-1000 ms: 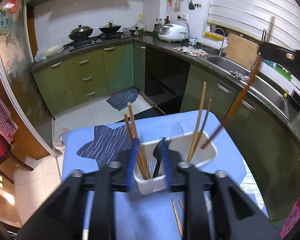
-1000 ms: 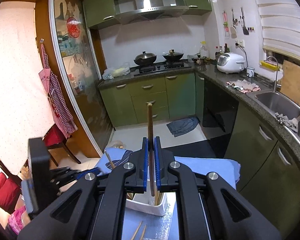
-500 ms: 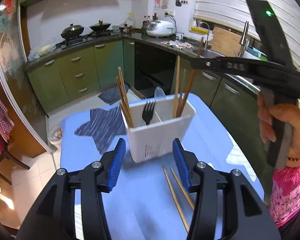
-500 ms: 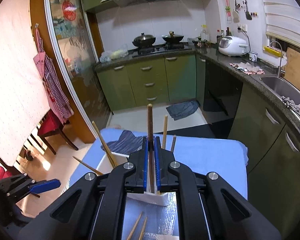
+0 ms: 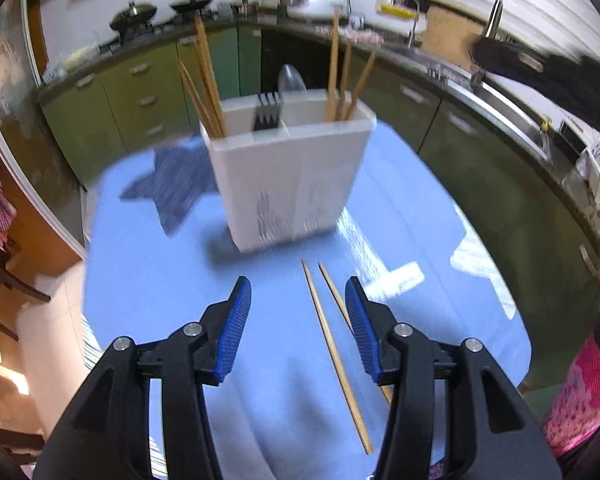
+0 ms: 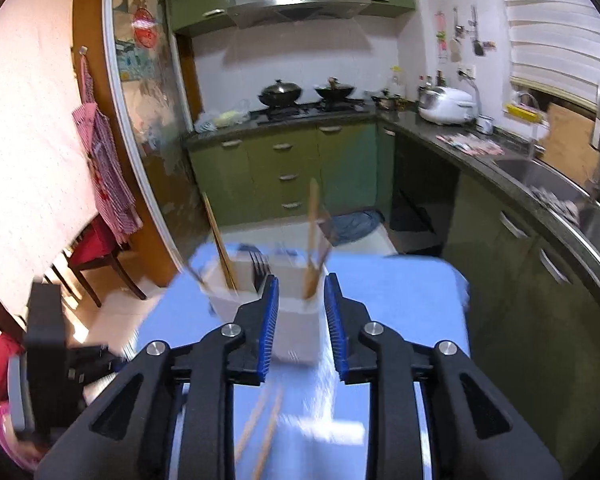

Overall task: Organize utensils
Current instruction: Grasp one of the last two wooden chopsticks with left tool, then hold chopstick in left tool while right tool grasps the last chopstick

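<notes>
Your left hand-held gripper (image 5: pixel 298 300) hangs over the blue table (image 5: pixel 420 320), jaws apart and holding nothing, with two loose chopsticks (image 5: pixel 332 352) lying on the cloth between and under its pads. Beyond them stands the white utensil holder (image 5: pixel 288 176), chopsticks upright in its outer compartments and a black fork (image 5: pixel 267 114) in the middle. Your right hand-held gripper (image 6: pixel 298 284) has just been opening; its jaws are parted and grip nothing, the holder standing behind them.
</notes>
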